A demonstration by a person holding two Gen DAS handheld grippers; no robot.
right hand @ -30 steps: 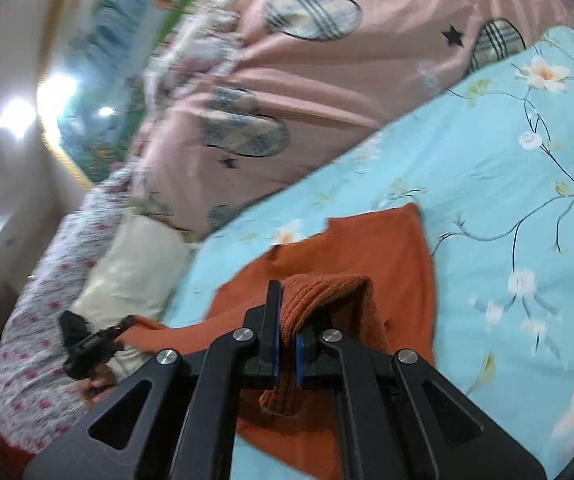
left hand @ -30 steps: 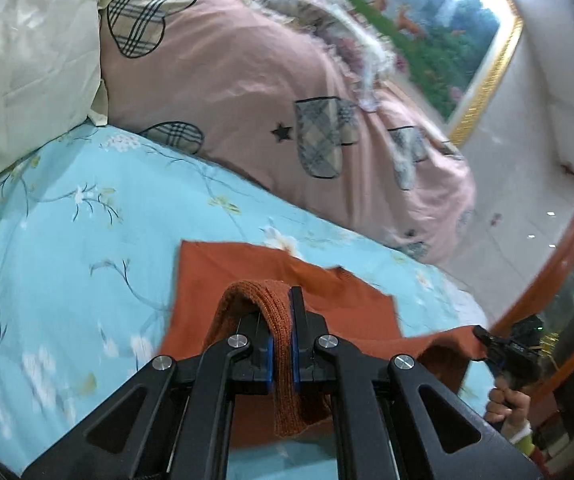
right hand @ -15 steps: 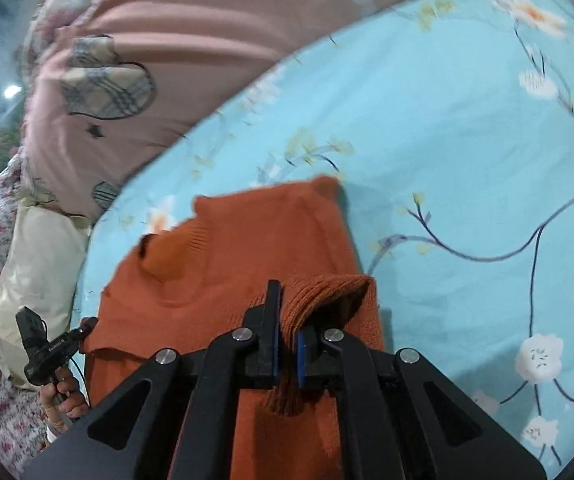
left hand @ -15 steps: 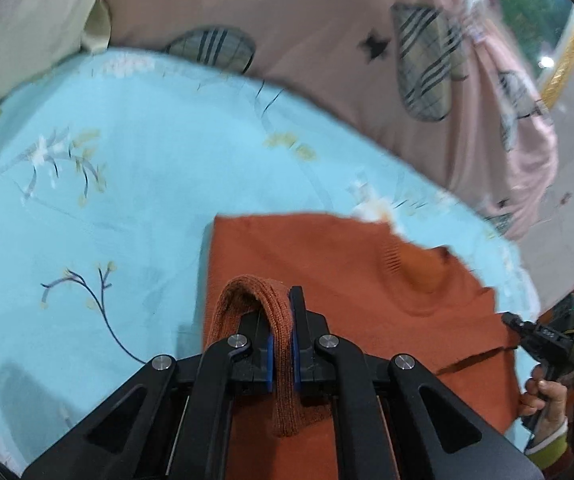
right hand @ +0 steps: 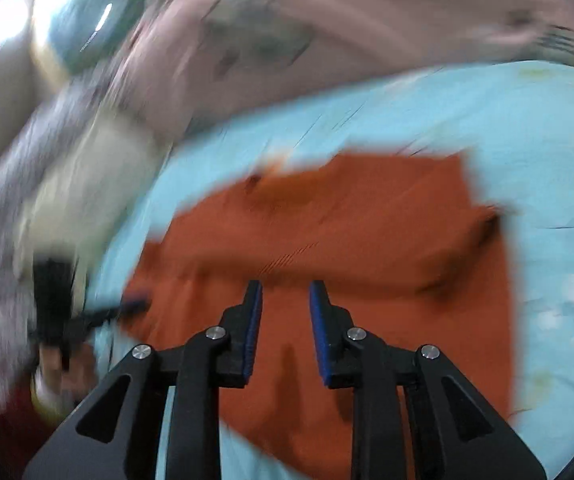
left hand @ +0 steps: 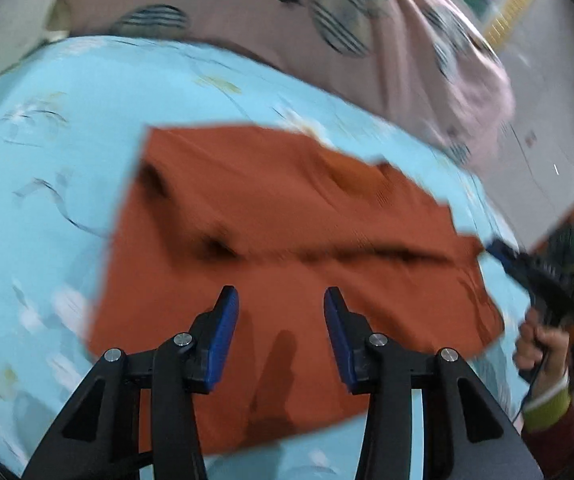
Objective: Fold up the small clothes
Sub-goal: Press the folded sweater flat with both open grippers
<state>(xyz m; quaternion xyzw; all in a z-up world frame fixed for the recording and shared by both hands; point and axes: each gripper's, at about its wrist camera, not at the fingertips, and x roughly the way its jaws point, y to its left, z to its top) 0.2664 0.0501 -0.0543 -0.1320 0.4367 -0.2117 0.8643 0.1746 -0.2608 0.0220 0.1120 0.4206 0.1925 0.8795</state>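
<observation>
A: So where is the sweater (left hand: 287, 216) lying?

B: Flat on the bed (left hand: 67, 120), on the light blue sheet printed with flowers and thin branches. It is a rust-orange knit, and a fold line with a dark shadow runs across its middle, so one part lies doubled over the other.

A: And the left tool (left hand: 281, 304)?

B: Released. Its jaws are opening, the blue pads stand well apart, and nothing sits between them; only the orange cloth lies below, with the shadow of the fingers on it.

A: The right tool (right hand: 285, 294)?

B: Also let go, jaws opening, though the gap is narrower than on the left. No cloth is pinched between its pads; the knit lies underneath. That view is heavily blurred.

A: Can either tool be seen from the other side?

B: Yes. In the left view the right tool (left hand: 527, 268) shows at the right edge of the sweater, held in a hand (left hand: 539, 344) with a yellow-green cuff and a dark red sleeve. In the right view the left tool (right hand: 83, 316) is a dark smear near the sweater's left edge.

A: What lies beyond the sheet?

B: A pink quilt (left hand: 247, 12) with plaid patches, and a pale pillow (right hand: 83, 200) beside it
</observation>
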